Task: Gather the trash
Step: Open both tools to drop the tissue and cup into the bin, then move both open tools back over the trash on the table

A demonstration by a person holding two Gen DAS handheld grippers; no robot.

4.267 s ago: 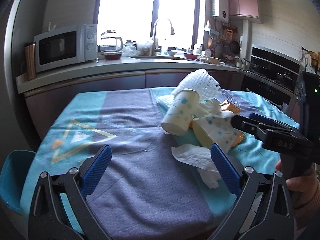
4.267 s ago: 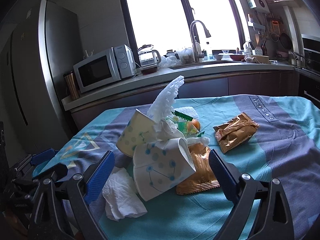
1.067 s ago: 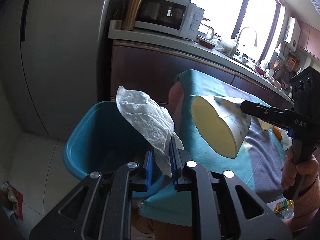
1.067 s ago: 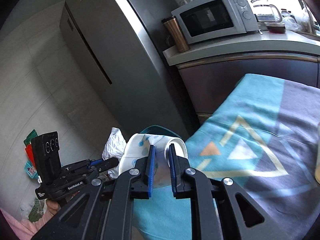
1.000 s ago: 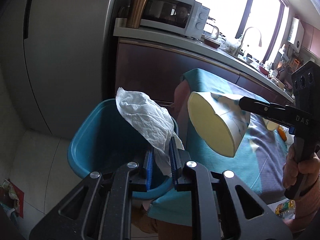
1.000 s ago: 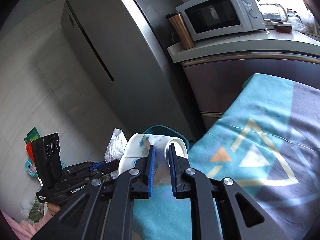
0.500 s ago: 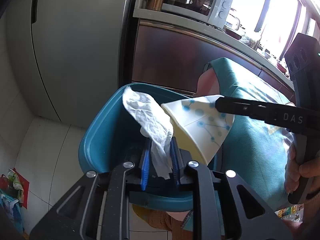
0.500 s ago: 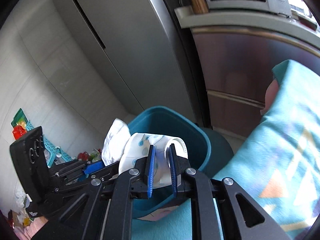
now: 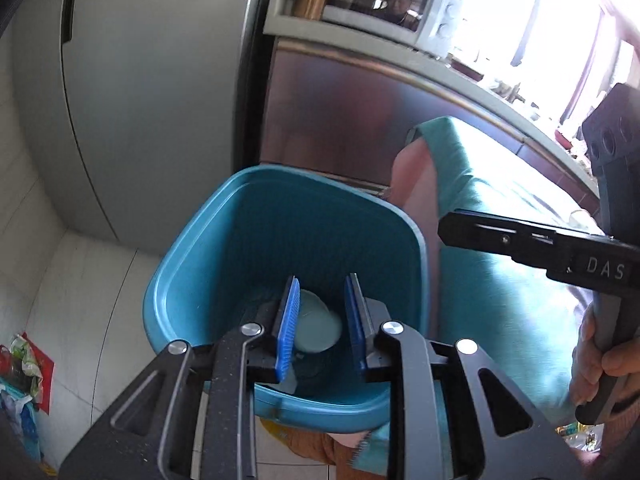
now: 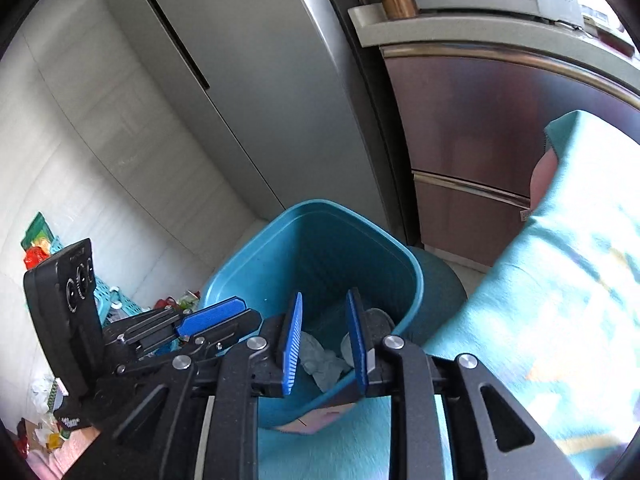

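A blue trash bin (image 9: 208, 248) stands on the floor beside the table; it also shows in the right wrist view (image 10: 248, 264). My left gripper (image 9: 322, 312) hangs over the bin, open and empty. Between its pads I see a paper cup (image 9: 318, 328) lying at the bottom. My right gripper (image 10: 323, 336) is also open and empty above the bin. A crumpled tissue (image 10: 322, 362) and the cup (image 10: 374, 320) lie at the bottom. The left gripper's body (image 10: 120, 340) shows at the left of the right wrist view, and the right gripper's finger (image 9: 532, 240) crosses the left wrist view.
The table with its teal cloth (image 10: 560, 320) is to the right of the bin. A grey fridge (image 9: 140, 100) and a brown cabinet (image 10: 480, 140) stand behind it. A microwave (image 9: 380, 4) sits on the counter. Clutter (image 10: 40, 248) lies on the floor at left.
Both grippers have opened over the bin. The tissue left my left gripper and the paper cup left my right gripper, and both now lie in the bin.
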